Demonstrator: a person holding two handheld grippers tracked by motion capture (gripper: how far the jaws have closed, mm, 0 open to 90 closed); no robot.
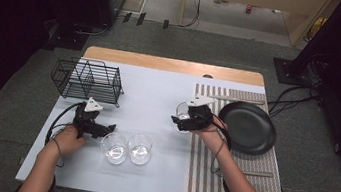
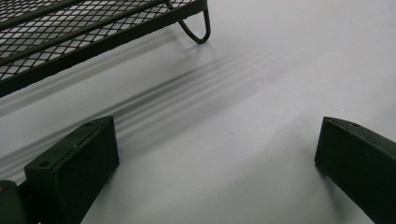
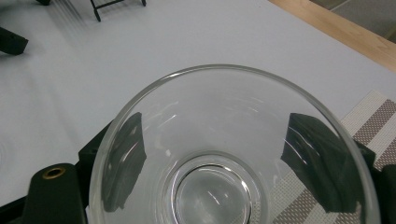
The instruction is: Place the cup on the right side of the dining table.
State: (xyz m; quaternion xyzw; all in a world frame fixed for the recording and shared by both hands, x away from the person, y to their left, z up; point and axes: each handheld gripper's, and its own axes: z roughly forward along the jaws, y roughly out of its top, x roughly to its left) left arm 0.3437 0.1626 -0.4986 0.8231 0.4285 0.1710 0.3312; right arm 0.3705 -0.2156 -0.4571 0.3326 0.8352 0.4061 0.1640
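Tool in my right hand (image 1: 186,121): jaws clasp a clear glass (image 3: 233,154), one black pad on each side of its wall, seen through it in the right gripper view. Whether the base rests on the surface I cannot tell.

Landmark: the black wire rack (image 1: 88,80) at the far left of the surface (image 1: 158,94).

- Black plate (image 1: 248,127), well right of the rack, on the striped mat (image 1: 202,181). My right forearm lies just beside its rim; a careless swing back could knock it.
- Rack itself: open mesh and wire bars. If the glass goes there, a rim catching a bar could tip it.
- Held glass, right of the rack, near the mat's left edge. Smooth wall, narrow pads: I judge slip or twist likely if I tilt quickly.
- Two more glasses (image 1: 114,147) (image 1: 140,148), front-right of the rack, touching or nearly so.
- Left tool (image 1: 109,128): released, jaws wide over bare surface, just beside the nearer of that pair. A nudge could clink them together.
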